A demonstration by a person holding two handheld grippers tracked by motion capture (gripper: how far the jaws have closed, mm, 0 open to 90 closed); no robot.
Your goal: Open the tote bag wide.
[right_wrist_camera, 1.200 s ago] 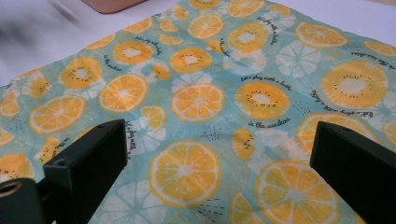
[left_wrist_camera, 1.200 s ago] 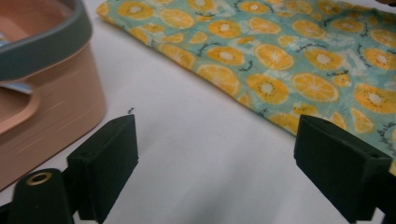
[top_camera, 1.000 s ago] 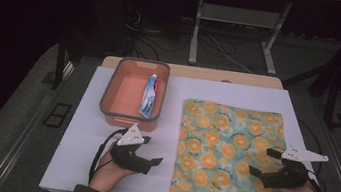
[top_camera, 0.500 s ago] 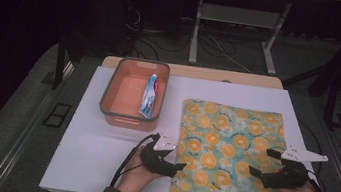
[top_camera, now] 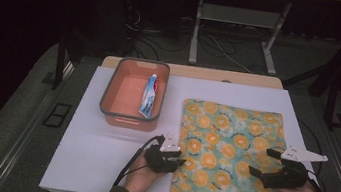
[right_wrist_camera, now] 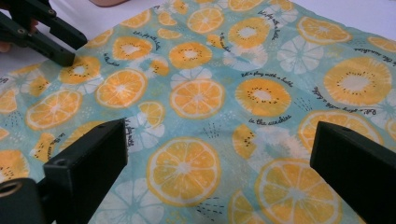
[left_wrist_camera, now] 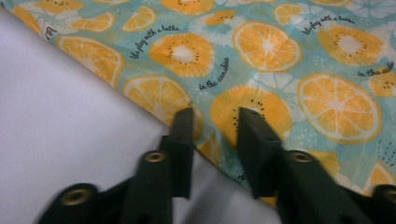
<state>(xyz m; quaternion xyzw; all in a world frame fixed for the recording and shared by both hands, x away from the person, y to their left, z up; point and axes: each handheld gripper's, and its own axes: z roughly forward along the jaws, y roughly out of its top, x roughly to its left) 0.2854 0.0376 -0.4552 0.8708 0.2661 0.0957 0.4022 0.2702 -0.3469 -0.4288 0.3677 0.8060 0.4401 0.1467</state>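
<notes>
Item: printed cloth [top_camera: 231,155], teal with orange-slice pattern, lying flat on the white table [top_camera: 100,152]; all positions below are given from this cloth. At its near left edge: left gripper [top_camera: 180,162], held in a hand [top_camera: 139,180], jaws a little apart with a narrow gap, tips at the hem; in the left gripper view the left gripper [left_wrist_camera: 212,116] straddles the cloth's border where it meets the bare table, nothing yet pinched. Over its near right part: right gripper [top_camera: 259,163], jaws wide apart above the fabric, touching nothing that can be seen; the right gripper view shows cloth between its spread jaws. Beyond the cloth's far left corner, just beside it: orange bin [top_camera: 110,100] holding a toothpaste tube [top_camera: 149,95] laid along its right wall. Handling, as judged: thin, light, limp fabric; will drape and fold under its own weight, not fragile, little slip on the table. Best hold appears to be the hem or a corner, one jaw slid under the edge.
</notes>
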